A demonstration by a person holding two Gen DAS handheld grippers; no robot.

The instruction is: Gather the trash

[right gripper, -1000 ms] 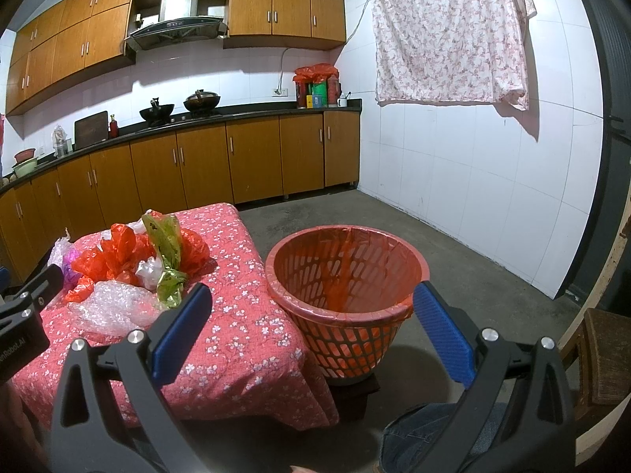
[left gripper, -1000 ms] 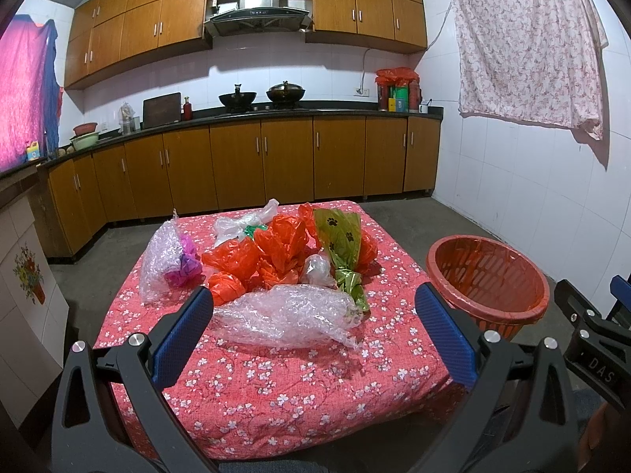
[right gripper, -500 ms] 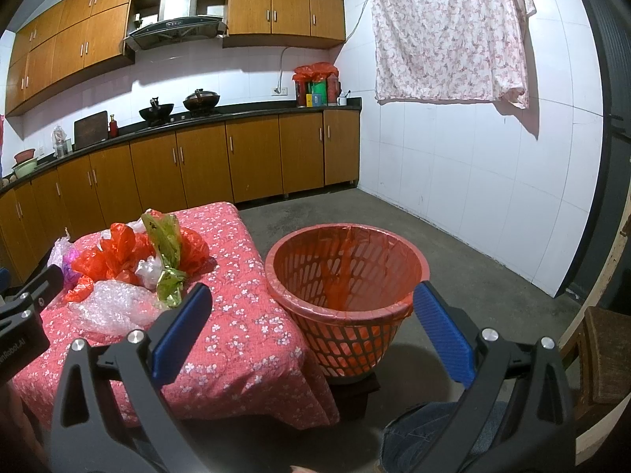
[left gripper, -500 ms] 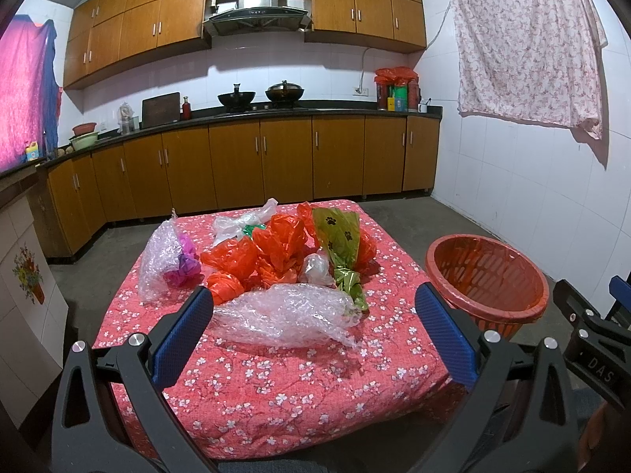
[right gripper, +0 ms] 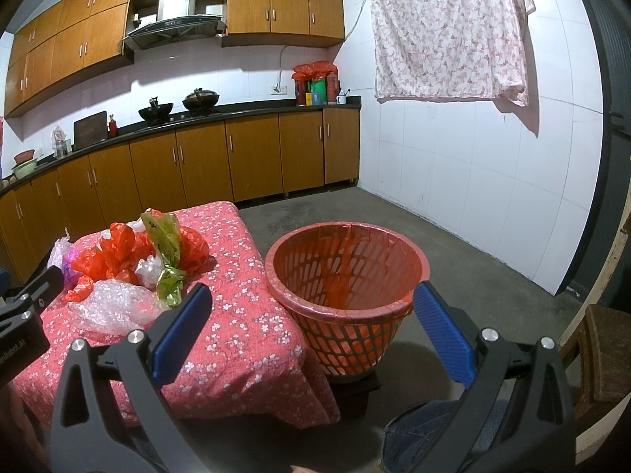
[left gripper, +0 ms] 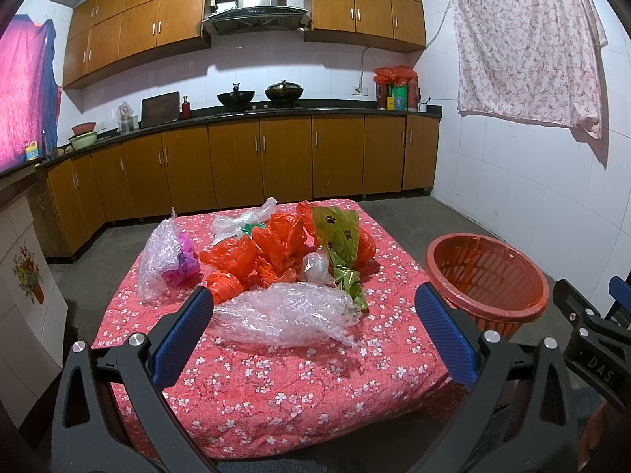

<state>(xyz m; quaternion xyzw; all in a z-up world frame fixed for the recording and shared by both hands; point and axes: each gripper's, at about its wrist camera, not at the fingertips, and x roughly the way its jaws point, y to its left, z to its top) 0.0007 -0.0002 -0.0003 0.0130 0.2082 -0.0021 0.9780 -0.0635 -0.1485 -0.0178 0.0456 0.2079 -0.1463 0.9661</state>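
Note:
Plastic trash lies heaped on a low table with a red flowered cloth [left gripper: 299, 386]: a clear bubble-wrap piece [left gripper: 284, 311] nearest me, orange bags [left gripper: 256, 256], a green paw-print bag [left gripper: 341, 236], a bubble-wrap bundle with purple inside [left gripper: 165, 264] and a clear bag [left gripper: 236, 222]. An orange mesh basket [left gripper: 487, 276] stands on the floor right of the table. My left gripper [left gripper: 313, 329] hovers open in front of the bubble wrap, holding nothing. My right gripper [right gripper: 311, 325] is open and empty just before the basket [right gripper: 347, 272]; the heap [right gripper: 134, 268] shows at its left.
Wooden kitchen cabinets [left gripper: 276, 165] and a dark counter with pots [left gripper: 284, 90] run along the back wall. A flowered cloth [left gripper: 528, 43] hangs on the white tiled right wall. Bare concrete floor [right gripper: 453, 268] surrounds the basket. A wooden chair [right gripper: 603, 354] sits at the far right.

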